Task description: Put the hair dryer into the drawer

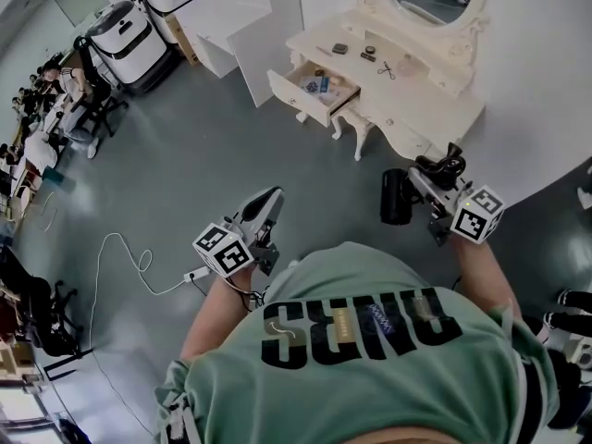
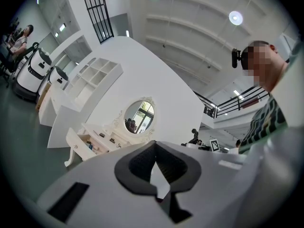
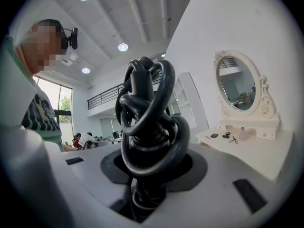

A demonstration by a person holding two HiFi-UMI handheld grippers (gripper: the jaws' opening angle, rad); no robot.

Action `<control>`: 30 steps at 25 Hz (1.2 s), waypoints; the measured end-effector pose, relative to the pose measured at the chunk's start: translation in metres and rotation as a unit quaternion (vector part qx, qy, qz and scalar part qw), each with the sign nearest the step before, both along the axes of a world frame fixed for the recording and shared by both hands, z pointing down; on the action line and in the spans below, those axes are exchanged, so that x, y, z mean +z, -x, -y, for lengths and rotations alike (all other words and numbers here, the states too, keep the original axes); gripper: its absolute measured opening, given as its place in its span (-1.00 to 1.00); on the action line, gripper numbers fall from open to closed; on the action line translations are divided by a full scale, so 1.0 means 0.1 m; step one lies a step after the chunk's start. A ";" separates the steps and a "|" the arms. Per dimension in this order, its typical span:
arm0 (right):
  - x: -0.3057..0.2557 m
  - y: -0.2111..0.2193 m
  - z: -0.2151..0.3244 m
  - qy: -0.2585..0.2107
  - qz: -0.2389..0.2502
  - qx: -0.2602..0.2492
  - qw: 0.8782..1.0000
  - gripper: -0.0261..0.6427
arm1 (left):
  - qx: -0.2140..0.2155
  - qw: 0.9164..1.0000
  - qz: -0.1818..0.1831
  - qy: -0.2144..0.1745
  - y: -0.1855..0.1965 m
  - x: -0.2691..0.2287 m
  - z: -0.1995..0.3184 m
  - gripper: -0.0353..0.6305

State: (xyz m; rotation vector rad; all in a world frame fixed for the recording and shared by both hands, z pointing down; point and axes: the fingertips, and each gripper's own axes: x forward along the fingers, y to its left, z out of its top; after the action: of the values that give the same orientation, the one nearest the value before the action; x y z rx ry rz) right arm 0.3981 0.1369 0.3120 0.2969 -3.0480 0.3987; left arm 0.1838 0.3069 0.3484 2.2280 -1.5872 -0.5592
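Both arms reach forward, roughly level. The left gripper point(image 1: 270, 200) has its jaws together and is empty. The right gripper point(image 1: 430, 181) clamps the dryer point(image 1: 396, 197), whose body juts left of the jaws.

A: route to the drawer point(image 1: 298, 98)?
B: bare grey floor point(image 1: 213, 155) runs right up to the dressing table point(image 1: 407, 100); drawer pulled out, open from above
A: obstacles?
B: small items point(image 1: 319, 83) take up part of it; white panel point(image 1: 264, 44) stands just left of it; cable point(image 1: 144, 260) loops on floor, well off left
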 end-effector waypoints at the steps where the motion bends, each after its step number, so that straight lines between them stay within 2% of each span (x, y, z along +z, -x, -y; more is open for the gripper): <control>1: 0.02 0.03 0.03 0.002 0.000 0.000 1.000 -0.51 | 0.000 1.000 0.001 0.002 0.04 0.01 0.03 -0.87; 5: 0.08 0.25 0.17 0.007 -0.005 0.005 1.000 -0.51 | 0.006 1.000 -0.005 0.003 0.29 0.07 0.20 -0.87; 9: 0.12 0.65 0.39 0.004 -0.010 0.016 1.000 -0.51 | 0.022 1.000 -0.009 -0.004 0.70 0.18 0.48 -0.87; 15: 0.04 1.60 0.80 -0.003 -0.005 0.044 0.999 -0.51 | 0.054 0.998 -0.015 -0.008 1.75 0.21 1.11 -0.87; 22: -0.13 2.71 1.36 0.009 0.008 0.083 0.996 -0.51 | 0.095 0.995 0.000 -0.007 2.92 0.05 1.78 -0.87; 25: -0.15 3.08 1.49 0.006 -0.001 0.089 0.996 -0.51 | 0.108 0.994 0.001 -0.008 3.27 0.07 1.94 -0.87; 30: -0.12 3.53 1.76 0.002 -0.013 0.088 0.996 -0.51 | 0.115 0.993 -0.002 -0.006 3.63 0.25 2.17 -0.87</control>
State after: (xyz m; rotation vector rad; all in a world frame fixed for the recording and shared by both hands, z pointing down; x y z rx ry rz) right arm 0.0450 -0.0388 0.2997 0.5693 -3.0046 0.4070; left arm -0.1793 0.0900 0.3733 2.3747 -1.3042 -0.5075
